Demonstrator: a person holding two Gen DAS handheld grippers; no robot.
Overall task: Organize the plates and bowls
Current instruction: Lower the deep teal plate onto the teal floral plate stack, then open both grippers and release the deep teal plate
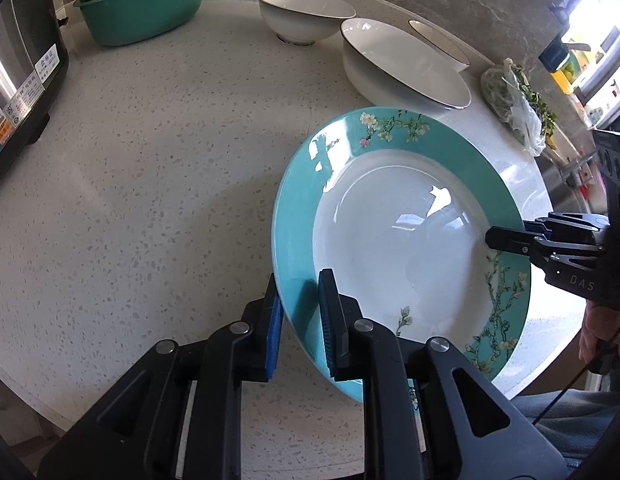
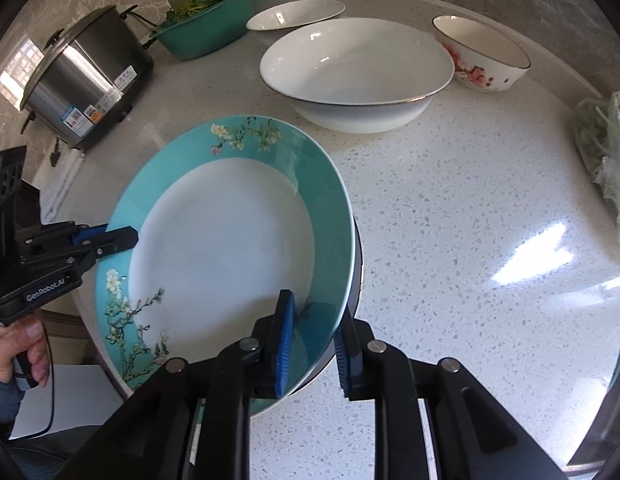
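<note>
A teal-rimmed plate point(image 1: 390, 232) with flower branches and a white centre is held above the speckled counter point(image 1: 150, 168) by both grippers. My left gripper point(image 1: 300, 320) is shut on the plate's left rim. My right gripper point(image 2: 314, 344) is shut on the plate's point(image 2: 230, 240) right rim; it also shows in the left wrist view point(image 1: 506, 240). My left gripper shows in the right wrist view point(image 2: 118, 240). A large white bowl point(image 2: 354, 72), a smaller white bowl point(image 2: 296, 14) and a red-flowered bowl point(image 2: 482, 56) stand behind the plate.
A teal basin of greens point(image 1: 142, 4) sits at the back left. A steel rice cooker point(image 2: 82, 80) stands on the left. A plastic bag of greens point(image 2: 606, 152) lies on the right. The counter's curved front edge point(image 1: 110, 420) is below the plate.
</note>
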